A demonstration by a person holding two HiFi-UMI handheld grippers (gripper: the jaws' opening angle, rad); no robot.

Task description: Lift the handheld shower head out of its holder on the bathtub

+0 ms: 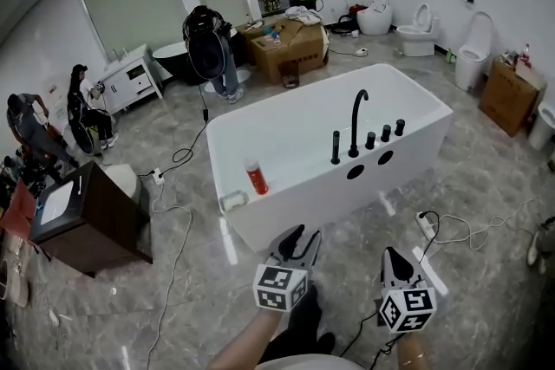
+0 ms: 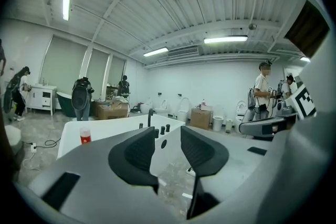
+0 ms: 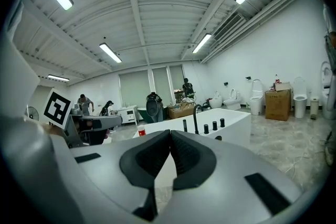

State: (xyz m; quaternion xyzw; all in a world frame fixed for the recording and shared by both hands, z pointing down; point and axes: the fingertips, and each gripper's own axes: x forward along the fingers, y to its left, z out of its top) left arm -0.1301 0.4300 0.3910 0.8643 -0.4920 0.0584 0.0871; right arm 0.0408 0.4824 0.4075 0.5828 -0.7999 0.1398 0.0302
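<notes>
1. Handheld shower head [image 1: 336, 148]: slim black stick, upright in its holder on the white bathtub [image 1: 286, 204] rim, frame centre, left of the arched tap [image 1: 355, 121].
2. My left gripper [image 1: 303, 235]: lower centre, aimed at the tub, jaws apart, empty.
3. My right gripper [image 1: 392, 257]: lower right, jaws together.

The right gripper [image 3: 169, 135] has its jaws pressed together with nothing between them, and faces the white bathtub [image 3: 239, 124] with a black faucet [image 3: 195, 117].

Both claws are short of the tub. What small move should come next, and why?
Probably reach the left gripper forward to the black shower head on the bathtub rim: its jaws stand apart and empty, while the right gripper is shut.
</notes>
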